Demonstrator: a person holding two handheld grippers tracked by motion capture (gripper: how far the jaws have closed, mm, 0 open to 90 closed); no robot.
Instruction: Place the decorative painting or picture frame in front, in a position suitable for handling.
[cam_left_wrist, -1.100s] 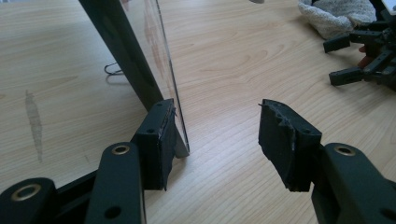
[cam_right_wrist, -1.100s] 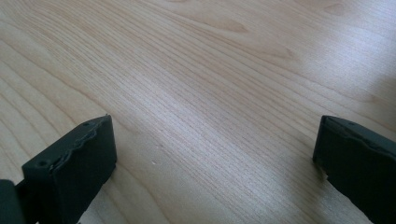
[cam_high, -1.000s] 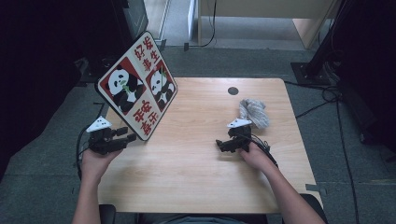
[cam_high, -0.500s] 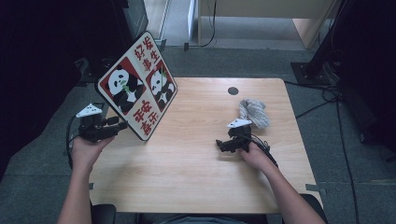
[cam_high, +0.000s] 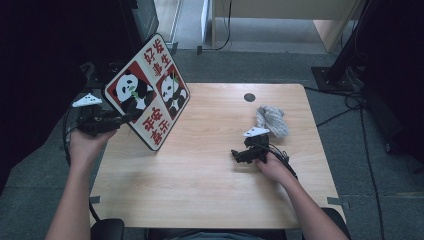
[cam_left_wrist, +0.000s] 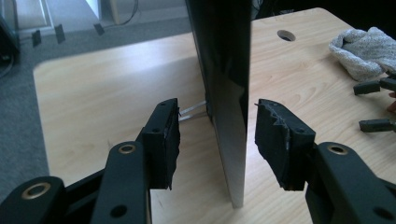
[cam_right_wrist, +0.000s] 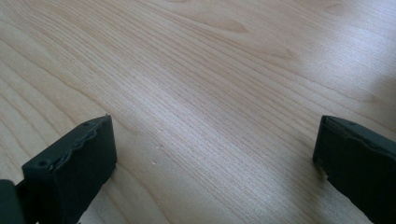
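Observation:
A square panda board (cam_high: 150, 95) with red characters stands tilted on one corner at the table's left. In the left gripper view the board (cam_left_wrist: 224, 70) is edge-on, with thin metal wires behind it. My left gripper (cam_high: 126, 118) is at the board's left edge. Its jaws (cam_left_wrist: 217, 140) straddle that edge with a gap on each side, so they are open. My right gripper (cam_high: 236, 155) rests low on the right half of the table, open, with bare wood between its jaws (cam_right_wrist: 215, 163). Its two jaws also appear far right in the left gripper view (cam_left_wrist: 373, 105).
A crumpled grey-white cloth (cam_high: 272, 120) lies just beyond the right gripper, also seen in the left gripper view (cam_left_wrist: 364, 51). A round cable hole (cam_high: 249, 97) sits near the far edge of the wooden table (cam_high: 200, 190). Dark furniture and cables surround the table.
My left hand and gripper have risen and drifted left along the board's edge. The board and the right gripper have stayed in place.

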